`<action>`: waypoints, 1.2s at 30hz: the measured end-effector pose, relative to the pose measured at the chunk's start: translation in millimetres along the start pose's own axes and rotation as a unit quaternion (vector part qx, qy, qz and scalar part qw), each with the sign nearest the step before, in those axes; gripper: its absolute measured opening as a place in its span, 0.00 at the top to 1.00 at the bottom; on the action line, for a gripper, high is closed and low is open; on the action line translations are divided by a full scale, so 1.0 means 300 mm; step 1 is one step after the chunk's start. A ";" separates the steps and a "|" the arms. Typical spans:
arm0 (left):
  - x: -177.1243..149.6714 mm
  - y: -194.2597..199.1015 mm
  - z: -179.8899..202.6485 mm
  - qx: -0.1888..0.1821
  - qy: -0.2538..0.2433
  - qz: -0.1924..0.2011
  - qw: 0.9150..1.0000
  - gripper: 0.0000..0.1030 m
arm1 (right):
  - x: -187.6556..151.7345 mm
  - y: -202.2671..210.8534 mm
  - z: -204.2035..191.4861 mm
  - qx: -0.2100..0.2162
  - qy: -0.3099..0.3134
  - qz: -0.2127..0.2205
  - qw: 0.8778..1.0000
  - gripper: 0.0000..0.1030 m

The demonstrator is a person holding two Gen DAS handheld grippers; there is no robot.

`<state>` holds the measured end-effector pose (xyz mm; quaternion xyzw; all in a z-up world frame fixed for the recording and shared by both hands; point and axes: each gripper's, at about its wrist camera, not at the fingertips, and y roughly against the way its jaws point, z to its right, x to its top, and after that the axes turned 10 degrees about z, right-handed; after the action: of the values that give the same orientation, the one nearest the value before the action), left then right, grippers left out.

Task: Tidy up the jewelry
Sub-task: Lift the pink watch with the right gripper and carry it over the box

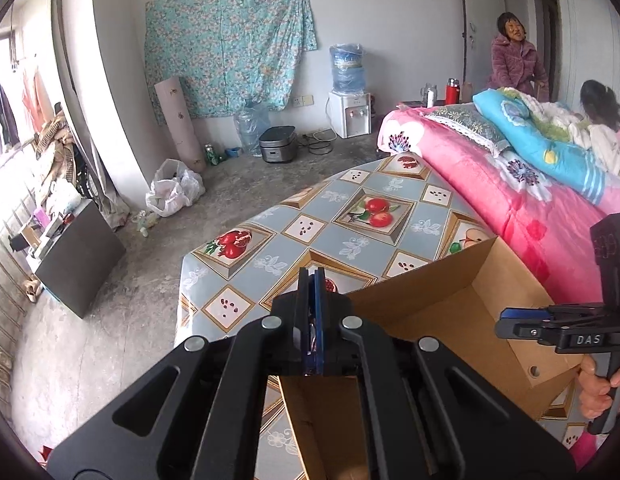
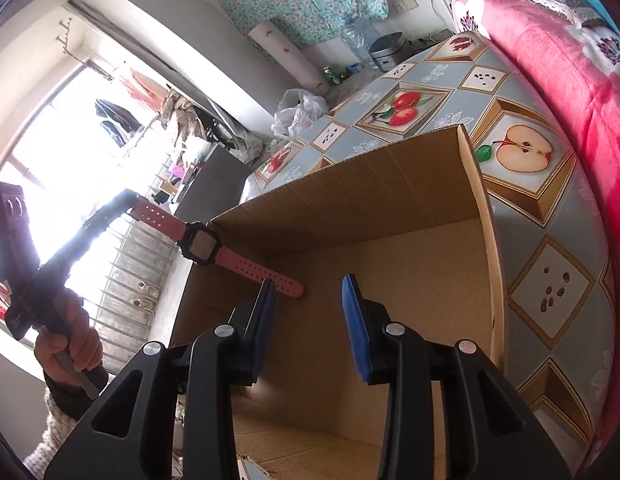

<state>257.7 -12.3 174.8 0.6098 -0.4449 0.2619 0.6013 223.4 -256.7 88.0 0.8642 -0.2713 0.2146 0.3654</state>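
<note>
A wristwatch with a pink perforated strap and a black square case hangs over the left corner of an open cardboard box. My left gripper is shut on one end of its strap. In the left wrist view the left gripper has its jaws pressed together, with a sliver of the watch between them. My right gripper stands open over the inside of the box, with nothing between its blue pads. It also shows at the right edge of the left wrist view, right gripper, above the box.
The box stands on a table with a fruit-patterned cloth. A bed with a pink blanket runs along the table's right side, and two people are by it. A dark cabinet stands on the floor to the left.
</note>
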 end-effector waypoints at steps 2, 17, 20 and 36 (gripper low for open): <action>0.013 -0.026 0.040 0.002 -0.009 -0.009 1.000 0.98 | 0.000 0.015 0.010 0.005 0.000 0.004 1.000 0.66; 0.082 -0.084 0.229 -0.008 -0.057 -0.020 0.998 0.99 | 0.016 0.134 0.083 0.022 -0.020 0.045 0.999 0.66; 0.094 -0.061 0.211 -0.002 -0.053 -0.015 0.998 0.99 | 0.015 0.159 0.105 0.020 -0.025 0.052 0.998 0.66; 0.004 -0.192 0.412 -0.120 -0.006 -0.078 0.990 0.99 | -0.005 0.240 0.140 0.013 -0.032 0.065 0.997 0.66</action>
<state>281.0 -138.9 129.6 0.5679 -0.4274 0.1551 0.6861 184.4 -329.8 97.1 0.8555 -0.3360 0.2138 0.3309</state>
